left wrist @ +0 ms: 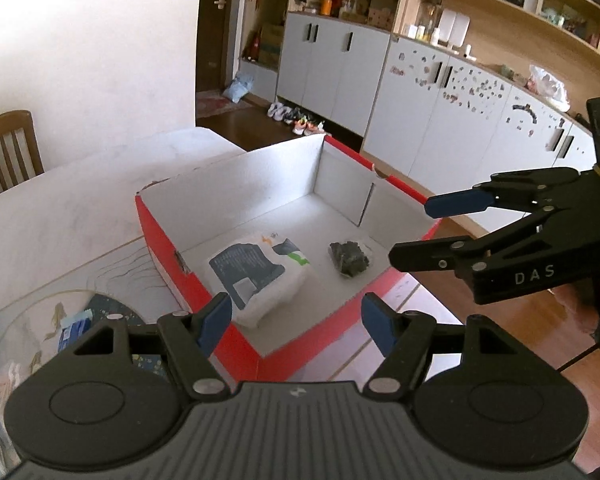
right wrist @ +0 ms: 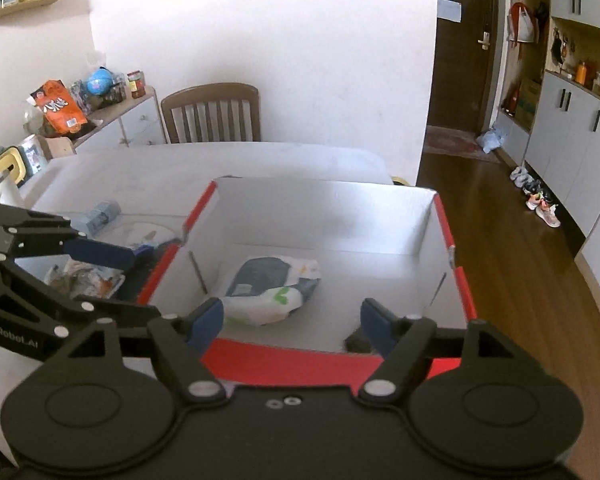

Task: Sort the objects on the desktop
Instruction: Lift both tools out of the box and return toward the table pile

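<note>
Two things were already seen inside the red box (left wrist: 204,292): a white and dark-blue packet (left wrist: 260,276) lying flat on its floor near the left wall, and a small clear bag of dark pieces (left wrist: 349,259) beside it, apart from it. Outside the box, on the counter (left wrist: 80,200) to its left, several things were still to be sorted: a crumpled wrapper (right wrist: 86,280), a light-blue pack (right wrist: 102,213), and a blue item (left wrist: 74,328) on a patterned mat. The task was judged partly done. The left gripper (left wrist: 296,320) was held over the box's near corner, its jaws apart and empty; the right gripper (right wrist: 292,320) was held over the near rim, likewise apart and empty.
</note>
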